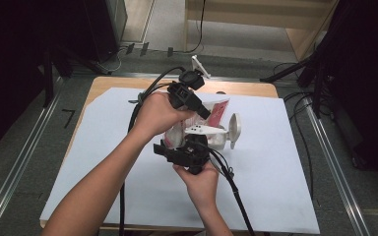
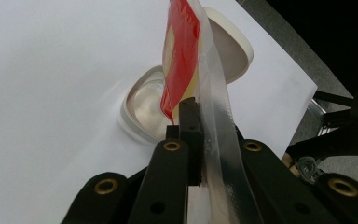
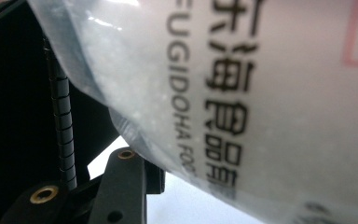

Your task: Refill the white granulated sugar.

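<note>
Both forearms enter the high view from the bottom edge, each hand carrying a gripper above the white sheet (image 1: 128,187) that covers the table. Right gripper (image 1: 187,150), the nearer one, has its jaws clamped on the lower body of a plastic pouch (image 1: 216,114); in the right gripper view the pouch wall (image 3: 270,93) is translucent, printed with black lettering, and white granular contents show through it. Left gripper (image 1: 204,112), farther from the camera, has its jaws closed tight on the flat sealed strip (image 2: 214,121) at the red-printed end of the pouch (image 2: 182,51). Held between the two grippers, the pouch is clear of the sheet, its long axis tilted, with the red end raised toward the far side of the table. Directly below it stands a white container (image 2: 142,109), mouth upward, holding a pale layer whose nature cannot be determined. Its hinged lid (image 2: 235,49) stands open, tipped back beyond the container; in the high view the lid (image 1: 235,129) lies just right of the pouch.
</note>
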### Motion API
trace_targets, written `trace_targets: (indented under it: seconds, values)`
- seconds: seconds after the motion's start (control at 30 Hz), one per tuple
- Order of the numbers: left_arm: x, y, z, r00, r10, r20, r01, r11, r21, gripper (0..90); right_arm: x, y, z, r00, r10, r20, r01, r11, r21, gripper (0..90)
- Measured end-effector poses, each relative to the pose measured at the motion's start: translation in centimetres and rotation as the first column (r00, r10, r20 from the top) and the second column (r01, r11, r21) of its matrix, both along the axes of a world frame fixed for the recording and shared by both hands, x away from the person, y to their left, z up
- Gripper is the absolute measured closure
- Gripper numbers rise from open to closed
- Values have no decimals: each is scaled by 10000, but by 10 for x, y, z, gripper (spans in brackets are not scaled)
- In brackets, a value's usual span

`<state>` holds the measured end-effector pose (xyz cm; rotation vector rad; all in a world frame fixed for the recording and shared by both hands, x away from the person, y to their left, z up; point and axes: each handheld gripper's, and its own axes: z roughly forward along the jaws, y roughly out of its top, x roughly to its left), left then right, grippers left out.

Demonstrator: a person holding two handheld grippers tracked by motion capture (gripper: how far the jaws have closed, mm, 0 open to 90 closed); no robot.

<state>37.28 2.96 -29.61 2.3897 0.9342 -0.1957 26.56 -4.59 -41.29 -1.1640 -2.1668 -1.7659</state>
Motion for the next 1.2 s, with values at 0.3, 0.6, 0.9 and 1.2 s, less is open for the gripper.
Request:
trace_targets:
  seconds: [0.3, 0.6, 0.9, 1.2]
  values:
    - [-2, -1, 1, 10000, -66, 30, 66, 10000, 29, 872, -1, 0, 0, 10000, -29, 10, 29, 10000, 27, 624]
    - [-6, 8, 3, 9999, 69, 135, -66, 9998, -193, 873, -4, 6, 3, 9999, -21, 157, 22, 9999, -115, 625]
    - [-8, 16, 1, 9998, 151, 96, -149, 9997, -206, 873, -8, 12, 3, 9994, 141, 304, -129, 9992, -380, 627]
    - [-6, 15, 1, 10000, 75, -19, -75, 9995, -315, 872, -9, 13, 4, 9998, 27, 204, -19, 9993, -372, 626]
